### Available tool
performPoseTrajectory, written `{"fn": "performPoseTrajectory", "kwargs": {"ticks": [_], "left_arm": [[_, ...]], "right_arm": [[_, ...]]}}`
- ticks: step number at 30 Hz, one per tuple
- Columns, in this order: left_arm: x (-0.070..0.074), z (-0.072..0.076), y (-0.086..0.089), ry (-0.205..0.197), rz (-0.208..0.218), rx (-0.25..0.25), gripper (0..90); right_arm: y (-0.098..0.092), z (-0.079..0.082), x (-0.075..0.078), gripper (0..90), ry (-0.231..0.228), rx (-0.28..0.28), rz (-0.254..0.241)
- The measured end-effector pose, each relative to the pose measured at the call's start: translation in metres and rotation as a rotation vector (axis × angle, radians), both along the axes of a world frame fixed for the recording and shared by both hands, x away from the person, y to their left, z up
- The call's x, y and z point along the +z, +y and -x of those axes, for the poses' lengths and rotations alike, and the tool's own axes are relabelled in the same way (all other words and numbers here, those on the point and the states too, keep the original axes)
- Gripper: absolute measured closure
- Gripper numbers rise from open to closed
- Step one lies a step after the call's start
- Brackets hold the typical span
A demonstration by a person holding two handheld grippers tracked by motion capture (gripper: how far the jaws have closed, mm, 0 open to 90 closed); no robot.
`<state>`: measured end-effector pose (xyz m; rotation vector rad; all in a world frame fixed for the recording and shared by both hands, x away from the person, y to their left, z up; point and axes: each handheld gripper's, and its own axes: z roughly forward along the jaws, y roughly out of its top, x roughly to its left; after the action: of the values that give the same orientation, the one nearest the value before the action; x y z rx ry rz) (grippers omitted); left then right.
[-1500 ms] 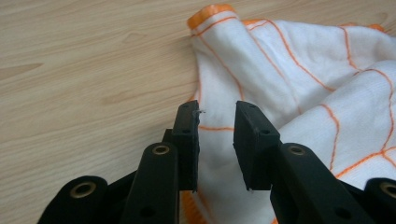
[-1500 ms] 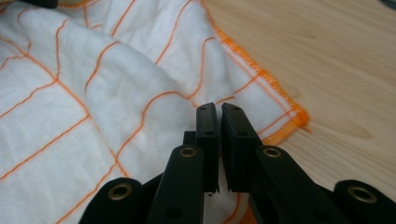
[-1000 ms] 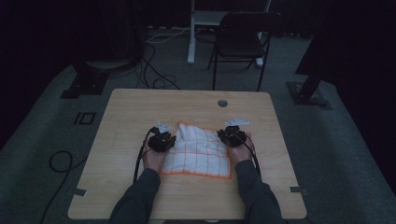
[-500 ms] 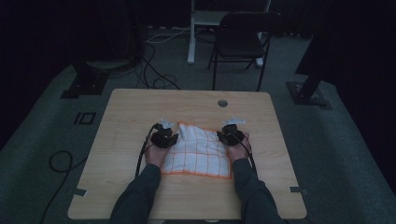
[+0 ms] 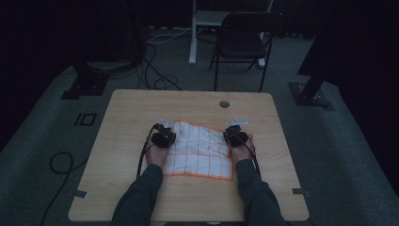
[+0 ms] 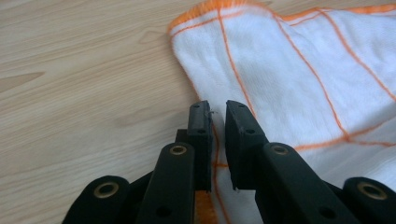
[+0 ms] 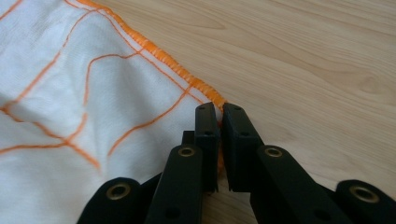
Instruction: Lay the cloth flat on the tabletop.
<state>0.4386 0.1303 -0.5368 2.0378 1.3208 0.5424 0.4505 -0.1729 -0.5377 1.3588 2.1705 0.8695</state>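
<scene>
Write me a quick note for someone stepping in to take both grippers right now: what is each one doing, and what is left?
Left gripper: jaws close together astride the left orange-stitched edge of the white cloth with orange grid lines; a narrow gap shows, so the grip is uncertain.
Right gripper: jaws shut on the cloth's right hem.
The cloth lies spread, slightly rumpled, mid wooden table.
Done: both side edges reached.
Left: probably lifting or folding; no fold shows yet.

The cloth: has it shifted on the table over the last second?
No. In the high view the cloth lies just as far below the round hole in the table as before, with the same outline.
</scene>
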Motion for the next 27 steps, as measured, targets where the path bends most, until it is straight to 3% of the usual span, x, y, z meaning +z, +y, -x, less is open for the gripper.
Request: {"fn": "performPoseTrajectory", "kwargs": {"ticks": [7,11,20,27], "left_arm": [[0.000,0.004,0.003,-0.023,-0.006,0.012,78.6],[0.004,0.006,0.009,-0.050,0.015,0.039,76.0],[0.000,0.003,0.010,-0.025,0.005,0.044,73.6],[-0.001,-0.003,0.006,-0.021,-0.004,0.048,73.6]], "right_arm": [[-0.011,-0.001,0.001,86.5,-0.002,-0.034,0.005],[-0.014,-0.001,0.003,86.9,-0.021,-0.049,0.015],[-0.022,-0.002,0.007,86.3,-0.030,-0.071,0.009],[-0.020,0.001,0.009,77.6,-0.043,-0.069,-0.009]]}}
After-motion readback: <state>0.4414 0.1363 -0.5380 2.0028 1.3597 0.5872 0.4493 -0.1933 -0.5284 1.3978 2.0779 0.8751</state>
